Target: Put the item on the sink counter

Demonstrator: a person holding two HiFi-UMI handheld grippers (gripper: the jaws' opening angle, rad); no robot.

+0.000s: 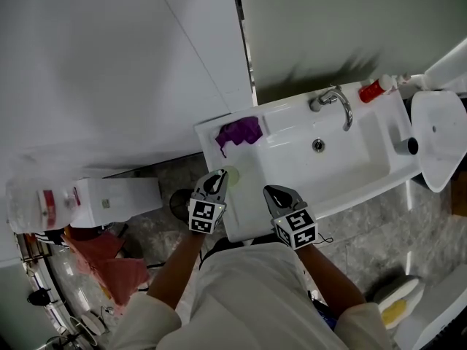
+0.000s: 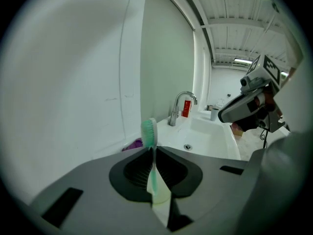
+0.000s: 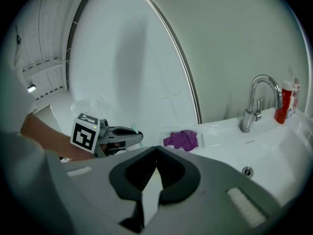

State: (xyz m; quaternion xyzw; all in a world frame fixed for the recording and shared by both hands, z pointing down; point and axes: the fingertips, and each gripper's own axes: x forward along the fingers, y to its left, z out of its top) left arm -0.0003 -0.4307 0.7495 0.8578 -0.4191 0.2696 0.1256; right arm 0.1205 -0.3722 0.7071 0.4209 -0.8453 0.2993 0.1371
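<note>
A green toothbrush (image 2: 150, 132) stands upright between the jaws of my left gripper (image 2: 153, 151), which is shut on its handle. In the head view the brush head (image 1: 230, 173) pokes out past my left gripper (image 1: 217, 182), over the front left corner of the white sink counter (image 1: 248, 221). My right gripper (image 1: 275, 193) hovers beside it at the sink's front edge. Its jaws (image 3: 156, 150) meet with nothing between them. The right gripper view shows the left gripper (image 3: 128, 135) with the brush tip (image 3: 135, 128).
A purple cloth (image 1: 239, 131) lies on the counter's back left corner. A chrome faucet (image 1: 334, 99), a red bottle (image 1: 373, 90) and a cup (image 1: 407, 146) stand further right. A white box (image 1: 109, 199) and red clutter (image 1: 102, 257) sit on the floor at left.
</note>
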